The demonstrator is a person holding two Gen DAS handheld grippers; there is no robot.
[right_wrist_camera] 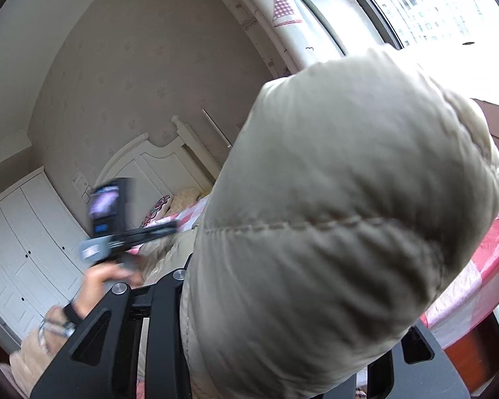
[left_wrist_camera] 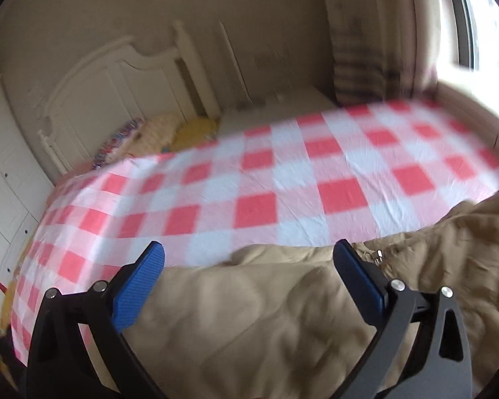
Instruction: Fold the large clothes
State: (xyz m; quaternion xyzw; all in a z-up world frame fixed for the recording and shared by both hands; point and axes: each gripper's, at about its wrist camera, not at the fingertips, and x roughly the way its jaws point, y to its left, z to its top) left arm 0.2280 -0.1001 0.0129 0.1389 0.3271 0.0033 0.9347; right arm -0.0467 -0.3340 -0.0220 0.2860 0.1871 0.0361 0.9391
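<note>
A large beige quilted padded coat [left_wrist_camera: 266, 316] lies at the near edge of a bed with a red-and-white checked cover [left_wrist_camera: 249, 179]. My left gripper [left_wrist_camera: 249, 266] is open just above the coat, blue pads [left_wrist_camera: 139, 286] wide apart with nothing between them. In the right wrist view a thick fold of the same coat [right_wrist_camera: 332, 216] fills the frame, bulging up out of my right gripper [right_wrist_camera: 282, 349], which is shut on it; its fingertips are hidden by the fabric. The left gripper device [right_wrist_camera: 116, 219] and the hand holding it show blurred at left.
A white headboard [left_wrist_camera: 116, 93] and pillows [left_wrist_camera: 156, 133] are at the bed's far end. A white wardrobe [right_wrist_camera: 26, 249] stands at left. A curtain [left_wrist_camera: 366, 40] and window [right_wrist_camera: 432, 3] are at the right. A zipper pull [left_wrist_camera: 379, 254] shows on the coat.
</note>
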